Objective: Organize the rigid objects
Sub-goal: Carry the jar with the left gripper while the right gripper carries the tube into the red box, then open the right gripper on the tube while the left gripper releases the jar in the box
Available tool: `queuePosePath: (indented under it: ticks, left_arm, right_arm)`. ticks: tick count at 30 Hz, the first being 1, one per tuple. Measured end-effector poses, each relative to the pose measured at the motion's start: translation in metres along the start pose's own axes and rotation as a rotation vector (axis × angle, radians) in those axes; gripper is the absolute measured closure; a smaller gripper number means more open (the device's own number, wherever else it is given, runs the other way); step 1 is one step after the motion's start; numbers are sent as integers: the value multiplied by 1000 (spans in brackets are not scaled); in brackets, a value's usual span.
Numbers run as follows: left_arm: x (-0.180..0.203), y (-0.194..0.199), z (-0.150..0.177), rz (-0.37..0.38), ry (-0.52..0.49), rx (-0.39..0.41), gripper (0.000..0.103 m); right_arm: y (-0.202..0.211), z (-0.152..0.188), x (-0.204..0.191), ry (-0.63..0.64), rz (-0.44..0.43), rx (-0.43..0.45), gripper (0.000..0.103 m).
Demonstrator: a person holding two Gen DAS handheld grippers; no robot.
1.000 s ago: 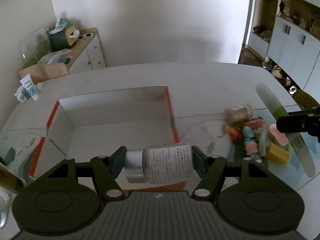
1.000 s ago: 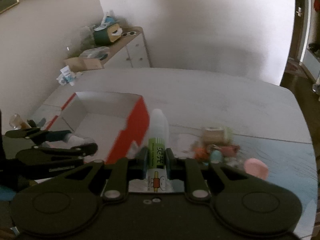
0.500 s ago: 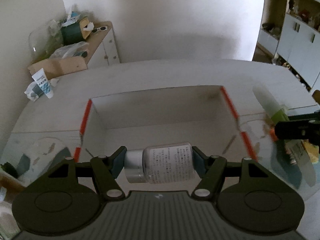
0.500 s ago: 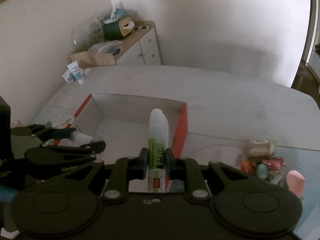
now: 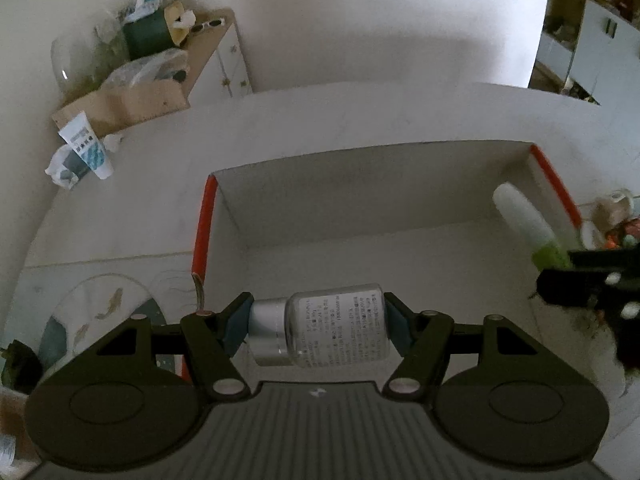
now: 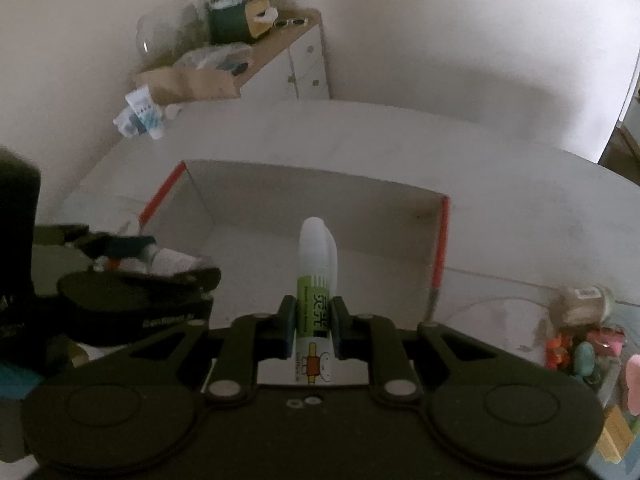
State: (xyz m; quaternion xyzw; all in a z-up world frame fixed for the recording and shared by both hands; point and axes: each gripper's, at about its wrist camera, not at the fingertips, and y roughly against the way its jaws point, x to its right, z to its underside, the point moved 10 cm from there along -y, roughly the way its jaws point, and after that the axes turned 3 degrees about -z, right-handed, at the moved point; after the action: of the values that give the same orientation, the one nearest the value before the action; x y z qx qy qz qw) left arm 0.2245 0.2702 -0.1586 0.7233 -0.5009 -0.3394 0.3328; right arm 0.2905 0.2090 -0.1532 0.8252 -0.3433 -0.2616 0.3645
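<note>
Bottle (image 5: 335,330) pinched sideways between left gripper (image 5: 318,326) pads, glue stick (image 6: 316,280) clamped upright by right gripper (image 6: 311,332), both poised over box (image 5: 360,184), likely for dropping in.

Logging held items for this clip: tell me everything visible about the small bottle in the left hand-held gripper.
The bottle is small, of clear glass or plastic, with a silver metal-looking cap and a white label of fine dark print wrapped round it. Its contents cannot be told. It lies sideways, cap toward the picture's left, clamped end to end by the left hand-held gripper, one pad on the cap and one on the base. It hangs above the near part of the open white box, touching nothing else.
</note>
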Motion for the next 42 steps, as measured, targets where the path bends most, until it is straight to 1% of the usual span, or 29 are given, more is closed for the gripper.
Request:
queuePosePath:
  ticks: [4,7,11,15,20,27,32,35,39,42]
  left_arm:
    - [0,-20,-3,0,-12,-43,34]
    - [7,-33,-3,11,-39,-79,34]
    - [14,-47,-3,32,-43,-134,34]
    - [21,-56,-3,46,-62,-172,34]
    - [27,-65,-2,63,-86,-202,34]
    - [26,-82,5,89,-65,-280,34]
    - [24,-83,6,101,-55,-288,34]
    - [22,-89,5,112,-55,-302,34]
    - [19,-88,3,114,-48,-295,34]
    - [17,-83,2,119,-50,-282,33]
  right_arm:
    - [-21,4,-4,9,18,-37,86]
    - [-36,7,-8,17,29,-63,86]
    - [-50,13,-4,36,52,-95,86]
    - [-63,21,-3,36,51,-139,86]
    - [-70,27,-3,46,59,-169,86]
    - [-76,32,3,31,74,-213,86]
    - [-79,34,4,24,68,-239,86]
    - [-79,34,4,19,70,-246,81]
    - [-80,32,2,13,60,-249,78]
    - [-77,31,1,15,53,-243,70]
